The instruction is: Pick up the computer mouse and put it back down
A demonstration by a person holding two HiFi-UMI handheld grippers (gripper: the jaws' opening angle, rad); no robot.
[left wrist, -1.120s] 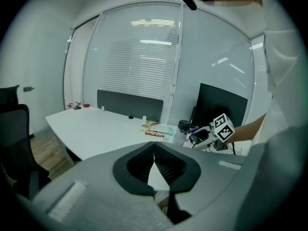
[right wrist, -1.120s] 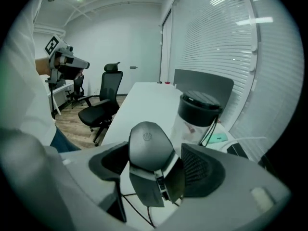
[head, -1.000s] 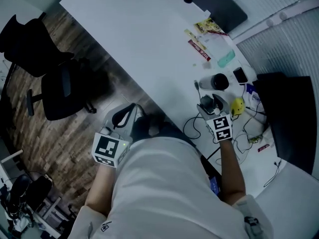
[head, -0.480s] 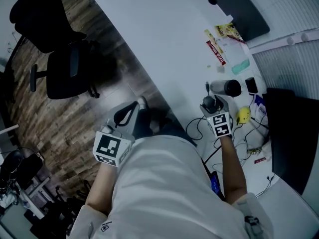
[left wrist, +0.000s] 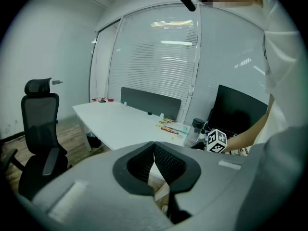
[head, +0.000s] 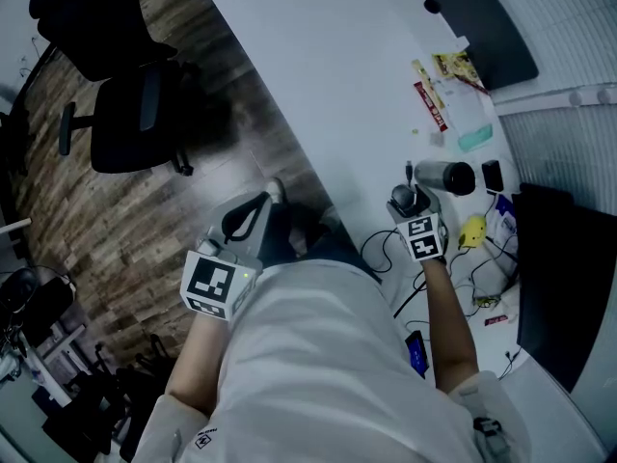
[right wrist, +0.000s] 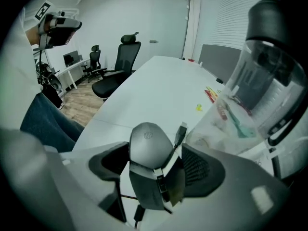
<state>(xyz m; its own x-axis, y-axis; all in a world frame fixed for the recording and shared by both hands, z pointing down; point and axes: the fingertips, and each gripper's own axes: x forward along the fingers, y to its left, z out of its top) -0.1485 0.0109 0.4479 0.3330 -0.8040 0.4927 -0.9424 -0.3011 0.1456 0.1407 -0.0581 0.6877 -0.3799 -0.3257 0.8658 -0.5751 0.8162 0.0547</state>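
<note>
Right gripper (right wrist: 154,154), half open, seemingly clamps the computer mouse (right wrist: 145,139).

Grey left claw (left wrist: 155,162), grey right claw (right wrist: 154,167), marker cubes (head: 214,285) (black-on-white), white short-sleeved shirt (head: 318,365)

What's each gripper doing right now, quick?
The left gripper: shut, nothing between its jaws.
The right gripper: shut on the computer mouse.

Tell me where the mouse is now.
The mouse is held between the right gripper's jaws, above the desk near the person, at the head view's right, beside the bottle.
</note>
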